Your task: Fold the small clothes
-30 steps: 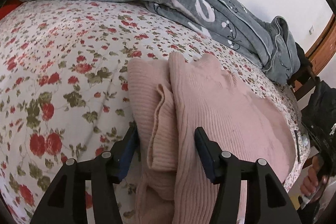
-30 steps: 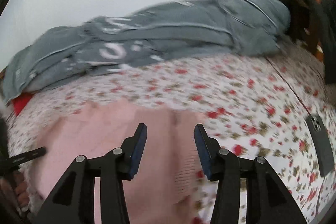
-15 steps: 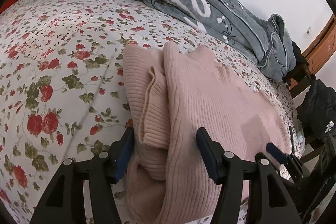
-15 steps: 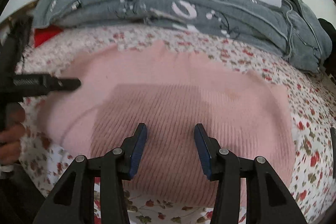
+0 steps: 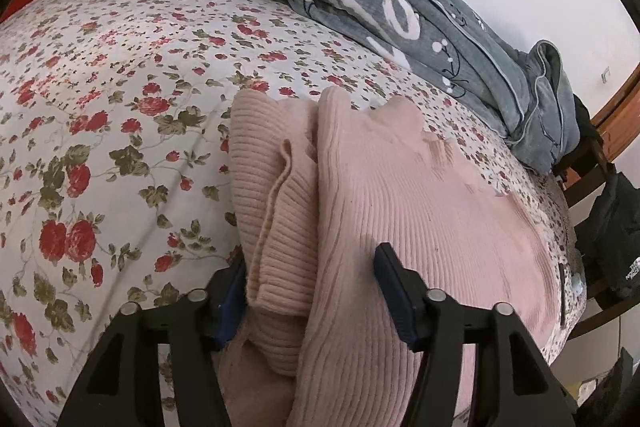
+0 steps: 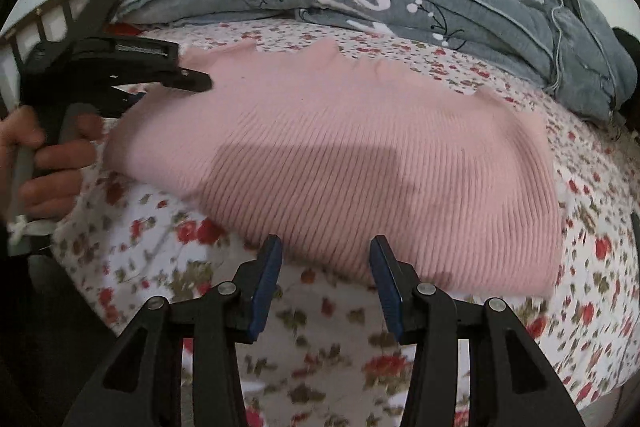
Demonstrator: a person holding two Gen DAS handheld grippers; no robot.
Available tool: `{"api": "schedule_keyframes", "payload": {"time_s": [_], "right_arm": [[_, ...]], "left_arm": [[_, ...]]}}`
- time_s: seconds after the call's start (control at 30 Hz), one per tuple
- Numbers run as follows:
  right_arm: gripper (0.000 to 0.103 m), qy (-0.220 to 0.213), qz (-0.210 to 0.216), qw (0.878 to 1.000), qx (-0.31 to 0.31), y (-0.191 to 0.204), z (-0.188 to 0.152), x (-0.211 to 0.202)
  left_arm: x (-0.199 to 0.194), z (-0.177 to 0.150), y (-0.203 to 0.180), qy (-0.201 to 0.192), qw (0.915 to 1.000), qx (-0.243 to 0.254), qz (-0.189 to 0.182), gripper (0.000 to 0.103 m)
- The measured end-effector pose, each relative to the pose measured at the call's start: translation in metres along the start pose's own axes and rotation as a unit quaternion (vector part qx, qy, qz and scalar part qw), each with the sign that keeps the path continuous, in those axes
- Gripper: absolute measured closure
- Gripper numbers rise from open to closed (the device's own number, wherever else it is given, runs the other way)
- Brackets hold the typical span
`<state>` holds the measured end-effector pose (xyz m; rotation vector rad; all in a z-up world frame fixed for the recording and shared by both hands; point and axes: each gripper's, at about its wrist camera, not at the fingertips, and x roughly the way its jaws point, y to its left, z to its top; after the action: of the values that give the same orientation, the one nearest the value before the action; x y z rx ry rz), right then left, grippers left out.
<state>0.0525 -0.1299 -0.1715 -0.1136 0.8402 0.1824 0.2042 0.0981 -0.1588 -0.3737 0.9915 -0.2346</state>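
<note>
Left wrist view: pink sweater [image 5: 400, 211] on flowery bed [image 5: 100, 131], folded sleeve at 6 o'clock between closing left gripper [image 5: 308, 291], right gripper [image 6: 325, 281] open, empty; more folding left.
</note>
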Motion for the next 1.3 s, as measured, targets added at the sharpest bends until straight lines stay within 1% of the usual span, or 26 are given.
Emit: {"api": "schedule_keyframes", "payload": {"time_s": [0.03,0.07,0.1,0.17,0.27,0.33,0.43,0.53,0.67,0.8,0.83,0.9,0.97,1.03,1.1,1.17,1.27,1.3], "right_arm": [[0.057,-0.001,0.016,1.000,0.007,-0.004,-0.001,-0.005],[0.057,-0.003,0.033,0.999,0.017,-0.009,-0.001,-0.010],[0.058,-0.006,0.042,0.999,0.024,-0.013,-0.002,-0.013],[0.058,-0.020,0.055,0.997,0.044,-0.027,-0.003,-0.026],[0.058,-0.041,0.045,0.996,0.061,-0.049,-0.004,-0.041],[0.058,-0.047,0.036,0.995,0.074,-0.063,-0.004,-0.046],[0.058,-0.056,0.031,0.992,0.111,-0.093,-0.009,-0.056],[0.058,-0.082,0.019,0.986,0.145,-0.128,-0.017,-0.074],[0.058,-0.099,0.010,0.980,0.170,-0.167,-0.030,-0.092],[0.058,-0.102,0.007,0.975,0.198,-0.199,-0.045,-0.103],[0.058,-0.102,0.007,0.973,0.206,-0.205,-0.048,-0.105],[0.058,-0.101,0.009,0.971,0.218,-0.217,-0.057,-0.111],[0.058,-0.099,0.006,0.969,0.227,-0.226,-0.066,-0.115],[0.058,-0.097,0.005,0.968,0.233,-0.232,-0.071,-0.117],[0.058,-0.090,0.004,0.968,0.236,-0.235,-0.076,-0.120],[0.058,-0.090,0.009,0.968,0.232,-0.235,-0.078,-0.122],[0.058,-0.091,0.018,0.970,0.223,-0.231,-0.074,-0.122],[0.058,-0.092,0.022,0.971,0.218,-0.229,-0.070,-0.120]], "left_arm": [[-0.002,0.000,-0.002,-0.002,1.0000,0.006,0.006,0.060],[-0.005,0.000,-0.004,-0.004,0.9999,0.008,0.010,0.070],[-0.007,0.001,-0.005,-0.005,0.9999,0.009,0.011,0.074],[-0.013,0.005,-0.008,-0.005,0.9999,0.011,0.010,0.079],[-0.025,0.013,-0.020,-0.007,0.9997,0.017,0.012,0.080],[-0.035,0.019,-0.036,-0.014,0.9995,0.027,0.013,0.080],[-0.045,0.025,-0.062,-0.016,0.9992,0.033,0.012,0.080],[-0.051,0.031,-0.096,-0.016,0.9989,0.041,0.015,0.081],[-0.052,0.031,-0.152,-0.018,0.9978,0.063,0.010,0.081],[-0.039,0.017,-0.211,-0.011,0.9955,0.094,0.008,0.081],[-0.034,0.013,-0.220,-0.007,0.9948,0.101,0.008,0.081],[-0.018,0.000,-0.245,0.007,0.9926,0.121,0.012,0.081],[0.004,-0.016,-0.266,0.030,0.9900,0.138,0.010,0.081],[0.026,-0.032,-0.280,0.060,0.9869,0.150,0.004,0.081],[0.041,-0.043,-0.284,0.082,0.9848,0.153,0.004,0.080],[0.045,-0.048,-0.288,0.088,0.9832,0.160,-0.002,0.075],[0.030,-0.044,-0.285,0.083,0.9822,0.163,-0.044,0.062],[0.024,-0.042,-0.285,0.078,0.9820,0.163,-0.054,0.060]]}}
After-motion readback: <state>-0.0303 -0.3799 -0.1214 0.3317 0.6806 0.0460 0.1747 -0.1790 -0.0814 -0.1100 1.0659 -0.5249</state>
